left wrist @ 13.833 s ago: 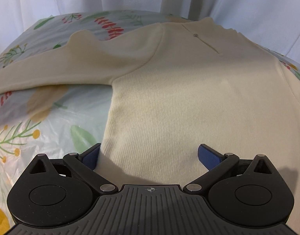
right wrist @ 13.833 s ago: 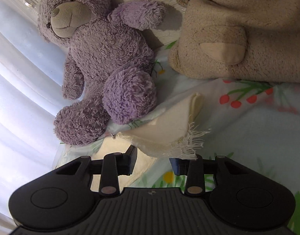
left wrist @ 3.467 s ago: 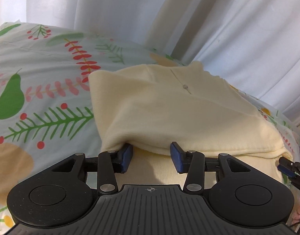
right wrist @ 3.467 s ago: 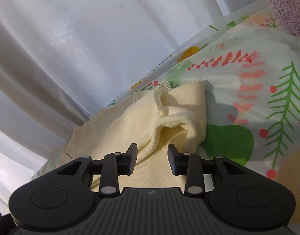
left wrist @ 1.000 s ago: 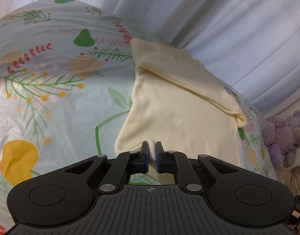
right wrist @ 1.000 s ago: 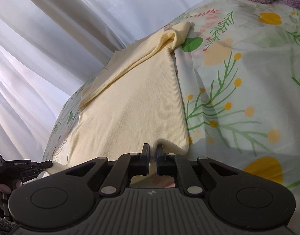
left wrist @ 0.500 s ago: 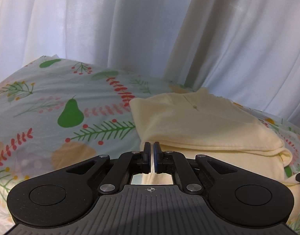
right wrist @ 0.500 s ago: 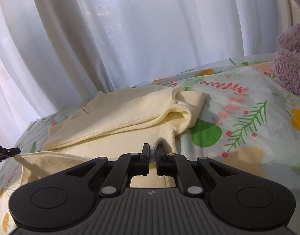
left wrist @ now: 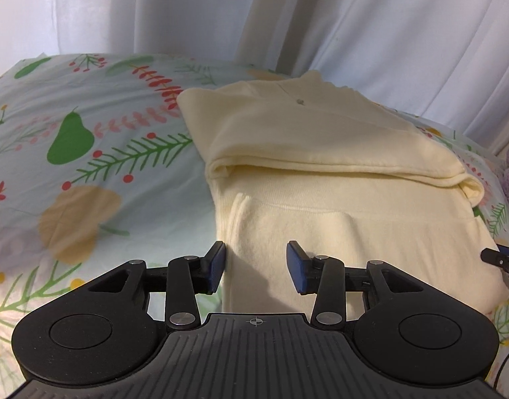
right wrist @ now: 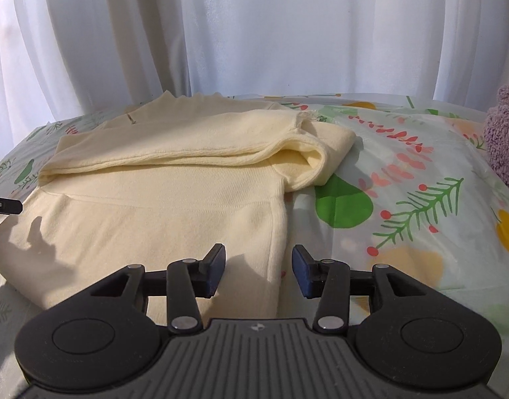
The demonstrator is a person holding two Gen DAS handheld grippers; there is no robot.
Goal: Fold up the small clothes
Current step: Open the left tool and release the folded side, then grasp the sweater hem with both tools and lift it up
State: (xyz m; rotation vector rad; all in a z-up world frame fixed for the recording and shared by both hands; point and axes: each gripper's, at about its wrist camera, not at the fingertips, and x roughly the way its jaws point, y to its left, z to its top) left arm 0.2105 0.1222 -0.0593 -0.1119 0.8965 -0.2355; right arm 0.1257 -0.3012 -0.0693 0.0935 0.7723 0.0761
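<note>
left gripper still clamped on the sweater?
No: the left gripper stands open, its blue pads either side of the cream sweater's folded edge.

The folded sweater (left wrist: 321,153) fills the middle of the bed (left wrist: 88,173), its stacked sleeves forming a low ridge across the far half. Bare sheet lies open to its left in the left view and to its right in the right view, up to the plush toy (right wrist: 505,139). Curtains (right wrist: 254,26) wall off the far edge.
</note>
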